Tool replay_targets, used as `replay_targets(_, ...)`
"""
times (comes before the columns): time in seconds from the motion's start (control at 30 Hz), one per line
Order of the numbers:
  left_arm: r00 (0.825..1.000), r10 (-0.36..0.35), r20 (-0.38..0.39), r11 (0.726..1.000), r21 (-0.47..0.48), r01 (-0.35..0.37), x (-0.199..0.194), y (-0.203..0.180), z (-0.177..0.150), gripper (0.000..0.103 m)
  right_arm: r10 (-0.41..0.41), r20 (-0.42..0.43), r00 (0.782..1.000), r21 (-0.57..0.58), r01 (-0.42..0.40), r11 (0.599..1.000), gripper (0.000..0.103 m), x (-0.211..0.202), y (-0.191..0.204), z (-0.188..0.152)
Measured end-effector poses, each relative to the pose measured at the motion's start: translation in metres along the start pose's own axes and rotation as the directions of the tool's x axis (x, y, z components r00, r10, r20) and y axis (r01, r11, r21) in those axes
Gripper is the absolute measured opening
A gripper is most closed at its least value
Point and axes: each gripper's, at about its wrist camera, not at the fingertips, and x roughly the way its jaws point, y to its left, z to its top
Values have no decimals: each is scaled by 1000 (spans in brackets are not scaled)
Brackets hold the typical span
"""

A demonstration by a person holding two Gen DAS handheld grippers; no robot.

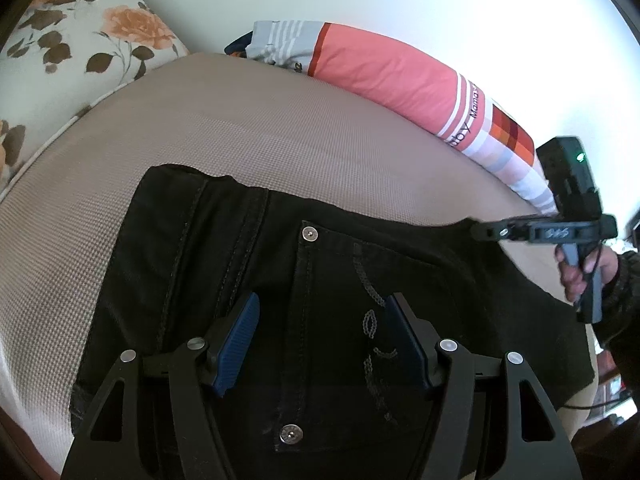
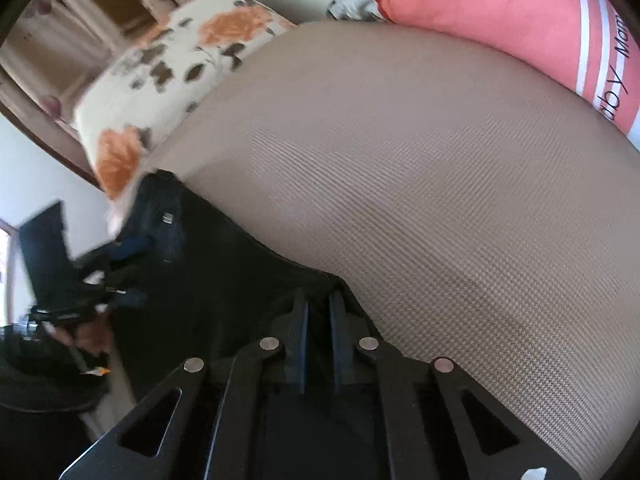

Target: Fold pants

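Observation:
Black pants [image 1: 320,272] lie flat on the beige mattress [image 1: 280,128], with a riveted pocket and stitched pattern facing up. My left gripper [image 1: 322,300] stands open low over the pocket area, its blue pads [image 1: 240,340] spread apart with cloth below them, not pinched. At the pants' right edge my right gripper [image 1: 478,231] is held by a hand [image 1: 576,276]. In the right wrist view the right gripper [image 2: 318,298] is shut on the edge of the pants [image 2: 224,280]. The left gripper [image 2: 132,272] shows blurred at the far left.
A floral pillow [image 1: 80,40] lies at the back left of the mattress. A pink striped pillow [image 1: 392,72] runs along its far side against a pale wall. Bare beige mattress [image 2: 440,200] stretches beyond the pants. Curtains [image 2: 100,20] hang behind the floral pillow.

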Motion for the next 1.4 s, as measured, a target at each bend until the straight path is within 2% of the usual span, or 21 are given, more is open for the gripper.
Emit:
replay_targets(0.07, 1000, 12, 1, 1000, 23, -12, 1, -3, -1, 66, -47, 17, 999, 7, 47, 999, 7, 12, -1, -2)
replay_targets(0.17, 999, 33, -3, 998, 46, -33, 1, -7, -1, 66, -57, 51, 997, 50, 55, 997, 9, 12, -6, -3)
replay_targets(0.2, 999, 47, -6, 997, 55, -46, 2, -9, 0, 66, -65, 59, 996, 62, 61, 996, 15, 9, -5, -4)
replay_targets(0.23, 998, 64, -8, 996, 65, -63, 2, -12, 1, 66, -76, 67, 995, 70, 71, 995, 26, 5, -4, -5)
replay_targets(0.3, 995, 104, 10, 990, 93, -105, -2, -23, 4, 66, -140, 105, 984, 91, 131, 987, 35, -12, -2, -11)
replay_targets(0.33, 995, 98, 32, 989, 109, -101, -5, -30, 8, 66, -153, 131, 979, 107, 140, 984, 35, -24, -3, -16)
replay_targets(0.4, 996, 57, 62, 988, 137, -65, -10, -47, 16, 66, -197, 177, 964, 149, 171, 974, 35, -48, -3, -30)
replay_targets(0.5, 998, -23, 65, 982, 189, 11, -2, -77, 30, 66, -269, 189, 944, 209, 229, 951, 35, -73, -7, -56)
replay_targets(0.63, 993, -115, -9, 957, 269, 113, 30, -123, 40, 66, -393, 140, 909, 287, 342, 895, 35, -90, -14, -100)
replay_targets(0.8, 982, -144, -126, 929, 324, 178, 82, -162, 45, 66, -481, 53, 875, 340, 437, 833, 35, -88, -22, -143)
replay_targets(0.97, 977, -98, -190, 932, 326, 157, 126, -171, 54, 66, -507, 54, 860, 393, 448, 803, 31, -90, -36, -170)
replay_targets(1.0, 980, -61, -192, 938, 325, 122, 136, -168, 55, 66, -512, 68, 856, 405, 445, 798, 30, -93, -39, -174)
replay_targets(1.13, 986, -24, -163, 932, 354, 81, 143, -170, 57, 66, -531, 71, 844, 429, 455, 781, 30, -102, -49, -188)
replay_targets(1.2, 988, 4, -157, 926, 374, 56, 144, -175, 56, 66, -523, 78, 849, 450, 438, 778, 30, -108, -55, -195)
replay_targets(1.27, 987, 24, -157, 924, 379, 38, 141, -178, 56, 66, -495, 102, 863, 488, 390, 781, 33, -120, -59, -203)
replay_targets(1.4, 992, -10, -129, 929, 367, 57, 107, -181, 50, 66, -440, 175, 881, 559, 279, 781, 33, -158, -71, -232)
